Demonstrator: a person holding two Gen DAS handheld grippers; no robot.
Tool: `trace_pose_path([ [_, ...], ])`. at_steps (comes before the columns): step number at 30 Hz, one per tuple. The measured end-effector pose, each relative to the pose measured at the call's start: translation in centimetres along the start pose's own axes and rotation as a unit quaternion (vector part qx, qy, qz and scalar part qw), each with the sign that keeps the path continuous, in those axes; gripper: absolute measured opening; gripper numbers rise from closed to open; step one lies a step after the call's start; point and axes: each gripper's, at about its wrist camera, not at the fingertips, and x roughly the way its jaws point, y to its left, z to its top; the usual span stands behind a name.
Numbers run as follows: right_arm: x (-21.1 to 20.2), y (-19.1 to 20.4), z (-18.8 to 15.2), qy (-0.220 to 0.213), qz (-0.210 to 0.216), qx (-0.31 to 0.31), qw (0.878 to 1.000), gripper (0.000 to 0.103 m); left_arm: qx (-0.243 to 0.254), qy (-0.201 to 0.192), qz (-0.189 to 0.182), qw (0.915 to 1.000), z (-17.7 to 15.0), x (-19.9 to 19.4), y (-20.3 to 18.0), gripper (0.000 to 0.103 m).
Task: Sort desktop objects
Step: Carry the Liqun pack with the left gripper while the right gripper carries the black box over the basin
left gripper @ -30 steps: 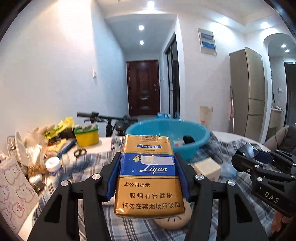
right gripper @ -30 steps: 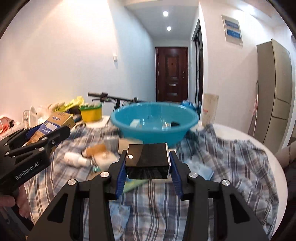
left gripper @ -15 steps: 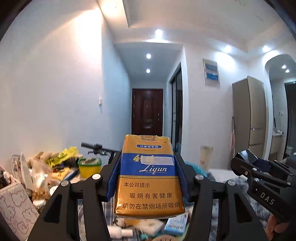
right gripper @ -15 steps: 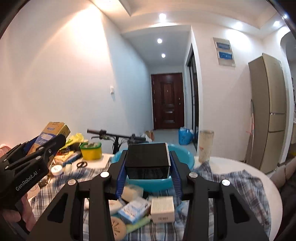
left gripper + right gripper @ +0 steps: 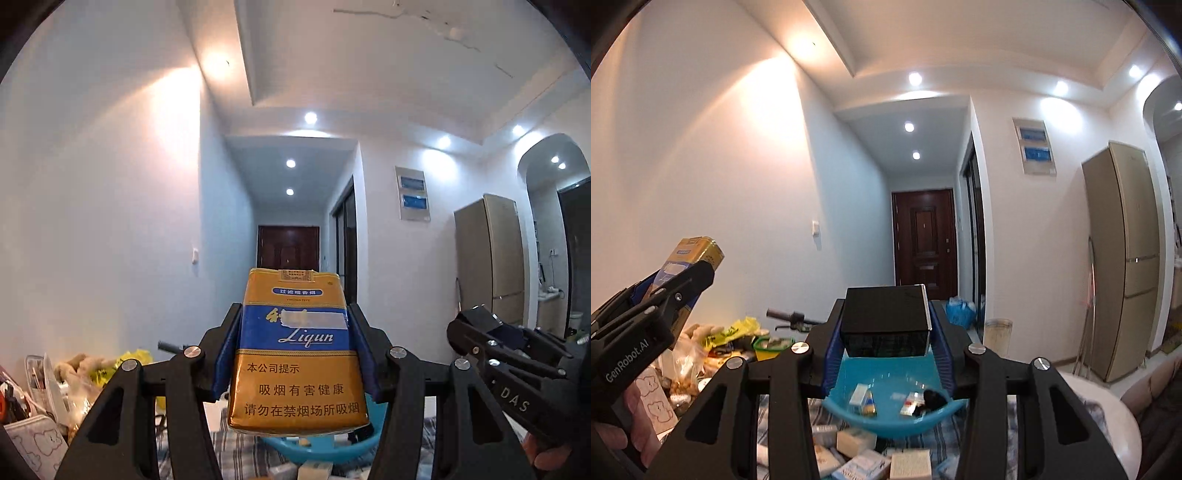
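White hallway behind, plaid cloth (image 5: 1008,417) and blue basin (image 5: 886,417) below. Left gripper (image 5: 293,354) clamped on gold pack (image 5: 295,354); right gripper (image 5: 884,332) clamped on black box (image 5: 884,321).

White walls (image 5: 701,166) and a stepped ceiling (image 5: 960,44) with recessed spotlights (image 5: 915,78) frame a narrow hallway leading to a dark wooden door (image 5: 925,240). A tall beige refrigerator (image 5: 1123,258) stands at right, beside an arched opening (image 5: 550,173).

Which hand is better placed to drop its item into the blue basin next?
Probably right: the right gripper holds its black box just before the blue basin.
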Motion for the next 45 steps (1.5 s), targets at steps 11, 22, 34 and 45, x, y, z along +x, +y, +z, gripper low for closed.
trace_pose_path([
  [11, 0.9, -0.3, 4.9, -0.045, -0.024, -0.011, 0.999, 0.041, 0.010, -0.040, -0.011, 0.9991, 4.2, 1.1, 0.2, 0.057],
  [22, 2.6, 0.0, 6.5, -0.079, -0.017, 0.001, 0.997, 0.041, 0.003, -0.053, -0.034, 0.9980, 4.5, 3.9, -0.6, 0.057],
  [34, 6.6, -1.4, 4.3, -0.039, 0.000, 0.018, 0.999, 0.041, 0.006, -0.021, -0.011, 0.9997, 2.5, 7.9, -0.6, 0.057],
  [45, 6.1, -1.3, 4.1, -0.048, 0.002, 0.016, 0.999, 0.041, 0.009, -0.013, -0.009, 0.9998, 1.8, 9.4, -1.4, 0.057],
])
